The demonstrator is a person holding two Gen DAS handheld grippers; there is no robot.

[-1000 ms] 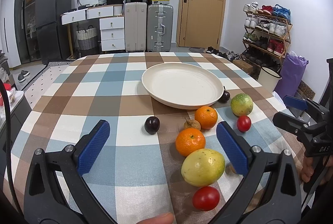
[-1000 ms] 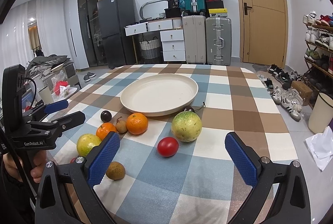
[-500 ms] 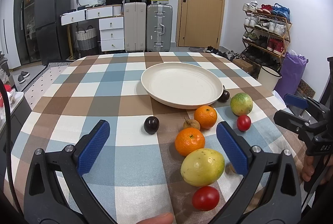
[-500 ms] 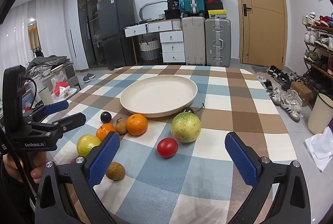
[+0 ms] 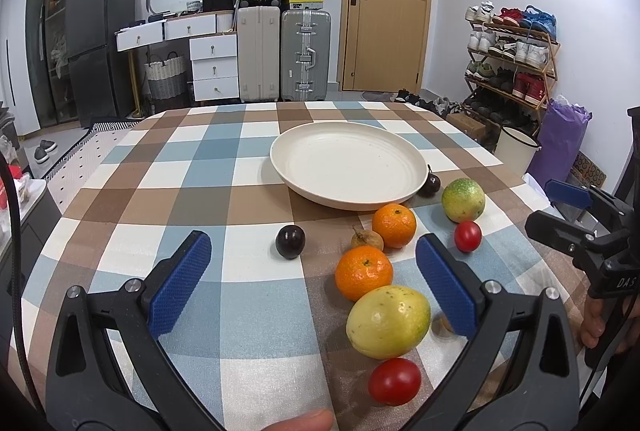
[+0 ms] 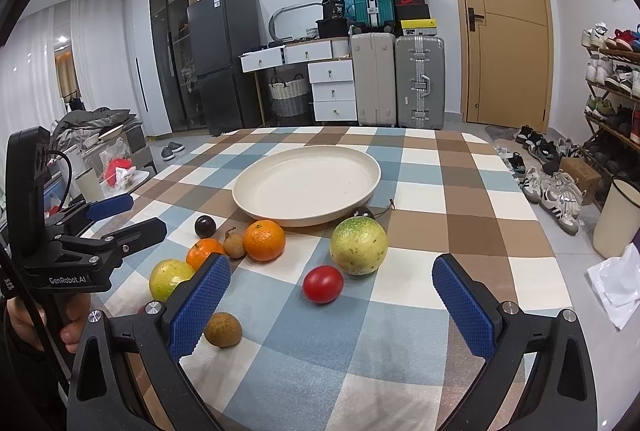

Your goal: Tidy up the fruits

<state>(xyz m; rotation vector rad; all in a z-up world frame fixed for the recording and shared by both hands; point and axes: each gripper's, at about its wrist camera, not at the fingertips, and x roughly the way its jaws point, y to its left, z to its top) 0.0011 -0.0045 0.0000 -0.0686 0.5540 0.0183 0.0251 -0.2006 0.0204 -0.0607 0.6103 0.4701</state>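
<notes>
my left gripper point(image 5: 312, 275) wide apart, empty | orange point(image 5: 363, 272) between its fingers | my right gripper point(image 6: 332, 301) wide apart, empty | tomato point(image 6: 323, 283) just ahead | plate point(image 6: 256, 205) beyond, bare

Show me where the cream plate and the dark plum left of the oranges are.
cream plate point(image 5: 347, 162), left wrist view, bare middle.
dark plum point(image 5: 290, 241), left wrist view, its centre.

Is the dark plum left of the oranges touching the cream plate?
Apart. The left wrist view shows the dark plum on the checked cloth with a clear strip of cloth between it and the cream plate; the right wrist view shows the same gap.
</notes>
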